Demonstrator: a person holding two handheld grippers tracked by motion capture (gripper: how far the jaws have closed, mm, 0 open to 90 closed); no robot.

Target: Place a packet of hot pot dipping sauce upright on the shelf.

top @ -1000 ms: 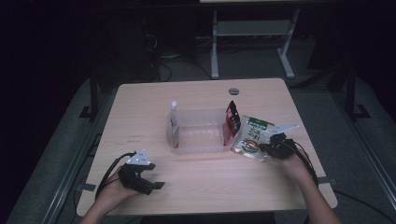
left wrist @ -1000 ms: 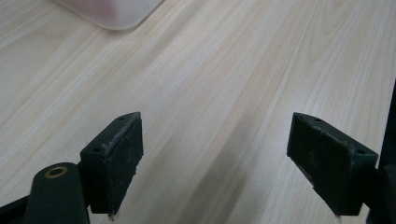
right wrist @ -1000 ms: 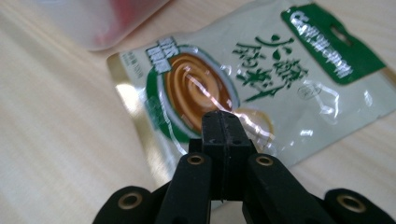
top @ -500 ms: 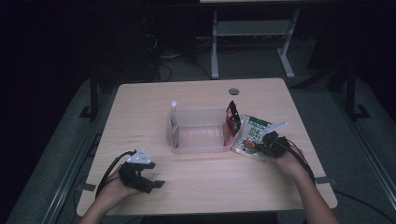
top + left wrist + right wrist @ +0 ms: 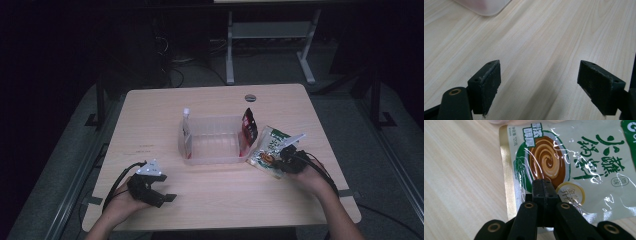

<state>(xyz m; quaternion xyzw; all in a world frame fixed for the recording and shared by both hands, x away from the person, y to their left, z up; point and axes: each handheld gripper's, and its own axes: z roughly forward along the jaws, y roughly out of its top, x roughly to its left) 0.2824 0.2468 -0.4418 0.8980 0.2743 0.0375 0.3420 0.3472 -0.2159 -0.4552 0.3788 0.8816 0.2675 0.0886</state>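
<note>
Right gripper [image 5: 280, 159]: you hold it at the right of the high view, its jaws pressed together. In the right gripper view [image 5: 544, 187] the closed tips lie over the printed face of the green snack pouch [image 5: 574, 167]; whether they pinch the foil or only rest on it I cannot tell.
Green snack pouch: in the high view it [image 5: 267, 150] lies right of centre, tilted, just beside the right wall of the clear plastic bin [image 5: 212, 156]. Its face shows a brown swirl and green characters.
Left gripper [image 5: 159, 192]: at the lower left of the high view, low over the table [image 5: 150, 115]. In the left gripper view [image 5: 541, 85] the jaws stand wide apart with bare wood between them.
Clear plastic bin: at the centre of the table. A red packet [image 5: 248, 125] stands at its right wall, and a white pouch with a cap [image 5: 186, 131] at its left wall.
</note>
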